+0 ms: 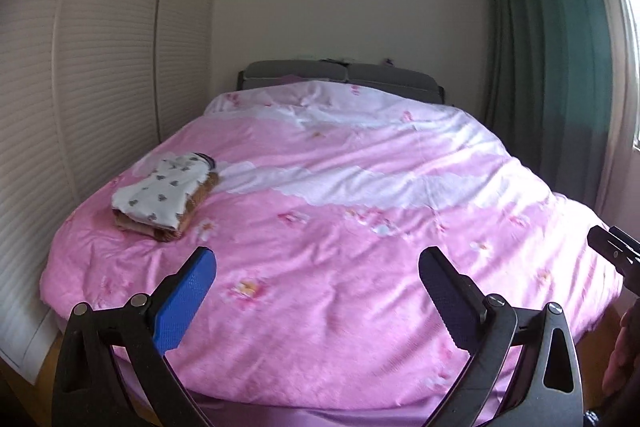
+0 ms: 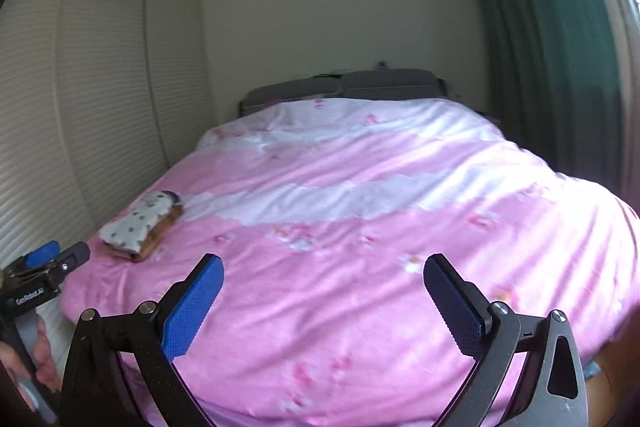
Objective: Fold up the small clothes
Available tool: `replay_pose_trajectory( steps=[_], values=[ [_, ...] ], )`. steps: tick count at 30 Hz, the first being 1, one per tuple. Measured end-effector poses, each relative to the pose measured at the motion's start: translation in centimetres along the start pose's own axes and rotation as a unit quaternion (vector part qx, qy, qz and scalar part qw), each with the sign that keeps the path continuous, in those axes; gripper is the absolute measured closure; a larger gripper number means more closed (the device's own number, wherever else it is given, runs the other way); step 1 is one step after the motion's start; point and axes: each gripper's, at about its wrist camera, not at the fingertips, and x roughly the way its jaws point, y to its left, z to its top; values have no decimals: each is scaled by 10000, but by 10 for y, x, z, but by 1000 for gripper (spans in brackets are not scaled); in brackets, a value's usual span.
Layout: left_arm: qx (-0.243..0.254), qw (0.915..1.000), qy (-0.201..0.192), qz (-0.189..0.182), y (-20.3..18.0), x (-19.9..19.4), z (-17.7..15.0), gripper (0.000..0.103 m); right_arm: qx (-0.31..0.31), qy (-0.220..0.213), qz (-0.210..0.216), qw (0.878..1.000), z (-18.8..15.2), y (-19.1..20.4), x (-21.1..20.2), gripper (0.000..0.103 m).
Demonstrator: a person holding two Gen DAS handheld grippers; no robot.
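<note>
Both claws are wide open and holding nothing, left claw (image 1: 318,259) and right claw (image 2: 322,267) hanging over the near edge of the bed (image 1: 360,207). The folded clothes (image 1: 164,195) sit stacked on the pink cover around 10 o'clock, near the closet doors (image 1: 100,67).

Daylight enters from the right edge of both frames, where the window (image 1: 634,39) burns out to white glare. It falls in soft bands across the pink duvet (image 1: 340,227), brightest on the pale far part, with shallow shadows in the creases. The wardrobe doors (image 1: 80,107) at left sit dimmer. Fisheye distortion bows walls and bed; corners vignette black. The right wrist view is softer, smeared toward its right edge.
</note>
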Motion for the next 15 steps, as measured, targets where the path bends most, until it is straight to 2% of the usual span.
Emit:
replay_pose_trajectory(
  steps=[7, 11, 15],
  values=[
    [221, 9998, -19, -25, -24, -8, -14, 0, -194, -214, -454, 9986, -15, -12, -29, 2],
    [244, 9997, -7, -25, -29, -10, -17, 0, -281, -247, -488, 9981, -15, -7, -33, 2],
    [387, 9988, -146, 258, -31, -13, -17, 0, -298, -238, -591, 9975, -18, -2, -35, 2]
  ],
)
